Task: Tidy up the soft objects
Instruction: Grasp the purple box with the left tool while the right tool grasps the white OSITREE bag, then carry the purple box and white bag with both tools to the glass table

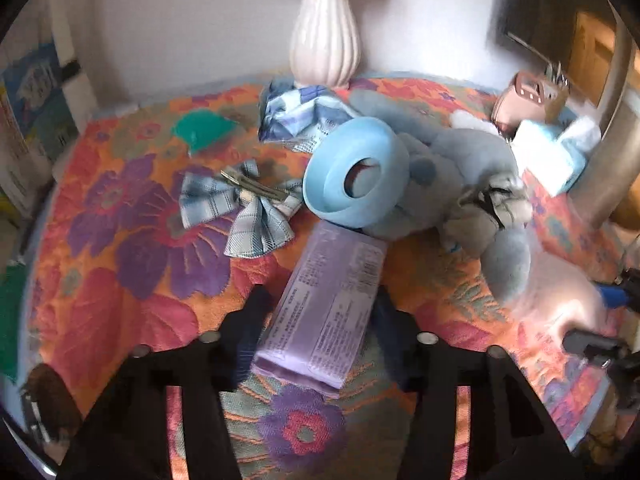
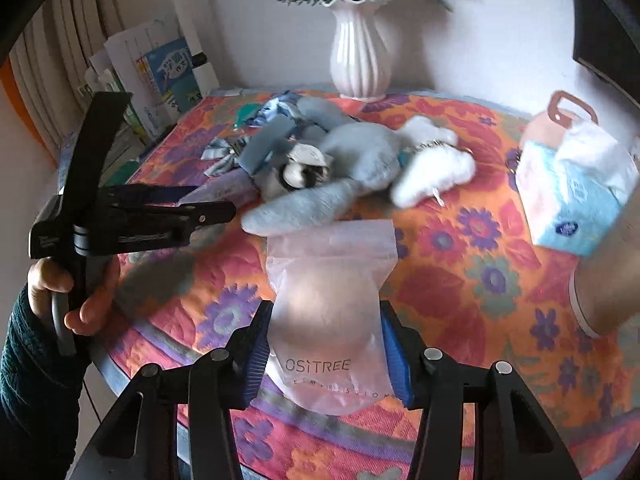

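Observation:
A flat purple packet [image 1: 328, 304] lies on the flowered tablecloth [image 1: 120, 280], and my left gripper [image 1: 320, 308] is shut on its near half, one finger on each long side. The right wrist view shows that left gripper [image 2: 214, 200] from the side, held by a person's hand [image 2: 84, 304]. My right gripper [image 2: 326, 332] is shut on a frosted zip pouch [image 2: 332, 280], which is pinched narrow between the blue pads [image 2: 256, 348]. A blue plush toy [image 1: 452, 184] [image 2: 360, 148] lies across the middle of the table, with a white fluffy toy [image 2: 432, 172] beside it.
A plaid bow clip [image 1: 244, 208], a blue ring [image 1: 356, 176], a crumpled checked cloth [image 1: 300, 112] and a green piece [image 1: 204, 128] lie behind the packet. A white vase [image 2: 360, 56] stands at the back. A tissue pack [image 2: 568, 200] and a beige cylinder [image 2: 608, 272] are at the right.

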`<state>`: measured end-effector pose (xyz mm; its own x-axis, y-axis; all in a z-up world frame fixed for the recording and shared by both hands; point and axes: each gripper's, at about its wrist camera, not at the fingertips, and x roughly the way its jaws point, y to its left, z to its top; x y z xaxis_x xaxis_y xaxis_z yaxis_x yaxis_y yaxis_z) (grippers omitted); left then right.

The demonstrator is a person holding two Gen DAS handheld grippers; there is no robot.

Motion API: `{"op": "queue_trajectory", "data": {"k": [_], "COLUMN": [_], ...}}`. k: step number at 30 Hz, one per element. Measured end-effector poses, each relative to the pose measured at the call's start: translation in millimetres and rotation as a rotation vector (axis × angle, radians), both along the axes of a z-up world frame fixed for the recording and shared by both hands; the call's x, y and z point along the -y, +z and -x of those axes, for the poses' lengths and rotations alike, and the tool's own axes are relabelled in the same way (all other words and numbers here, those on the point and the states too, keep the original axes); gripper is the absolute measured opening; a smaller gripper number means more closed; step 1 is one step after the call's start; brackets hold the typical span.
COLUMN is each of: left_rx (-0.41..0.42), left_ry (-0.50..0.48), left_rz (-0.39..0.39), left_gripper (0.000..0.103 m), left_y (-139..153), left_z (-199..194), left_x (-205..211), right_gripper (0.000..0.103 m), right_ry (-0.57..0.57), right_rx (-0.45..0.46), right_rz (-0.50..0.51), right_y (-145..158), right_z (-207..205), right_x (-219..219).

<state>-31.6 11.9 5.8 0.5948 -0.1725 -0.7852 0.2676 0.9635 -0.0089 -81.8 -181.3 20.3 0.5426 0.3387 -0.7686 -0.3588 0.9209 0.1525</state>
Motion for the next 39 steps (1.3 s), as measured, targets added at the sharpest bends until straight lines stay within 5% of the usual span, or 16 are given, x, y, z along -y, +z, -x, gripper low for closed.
{"op": "queue_trajectory", "data": {"k": [2,8,13,18,21,30,39], "left_rx": [0.016,0.073,0.085,0.097,0.102,0.158,0.187], "left_ry": [-0.02,-0.03,-0.02,-0.005,0.007,-0.138,-0.291], "left_rz": [0.02,0.123,0.125,0.15,0.162,0.23,0.281], "left_gripper": [0.035,0.035,0.035,0.035,0.035,0.035,0.035], "left_y": [4,15,9,11,13,48,78], "left_z": [13,48,45,44,48,81,94], "left_x": [1,-1,11,6,4,49,107], "right_gripper": [0.049,0.049,0.059,0.061,0.047,0.045,0.045], "right_ry": [-0.018,-0.094,-0.104,-0.131,-0.14,-0.119,-0.199], "right_rx": [0.004,0.059,-0.032,-0.015,0.004,0.147,0.201], "right_rz": [-0.021,0.029,-0.045,-0.017,0.023,0.059,0.061], "right_y": [0,6,-9,-14,-13,37,81], "right_z": [1,13,7,8,11,49,86], "right_x": [5,18,27,23,20,25,82]}}
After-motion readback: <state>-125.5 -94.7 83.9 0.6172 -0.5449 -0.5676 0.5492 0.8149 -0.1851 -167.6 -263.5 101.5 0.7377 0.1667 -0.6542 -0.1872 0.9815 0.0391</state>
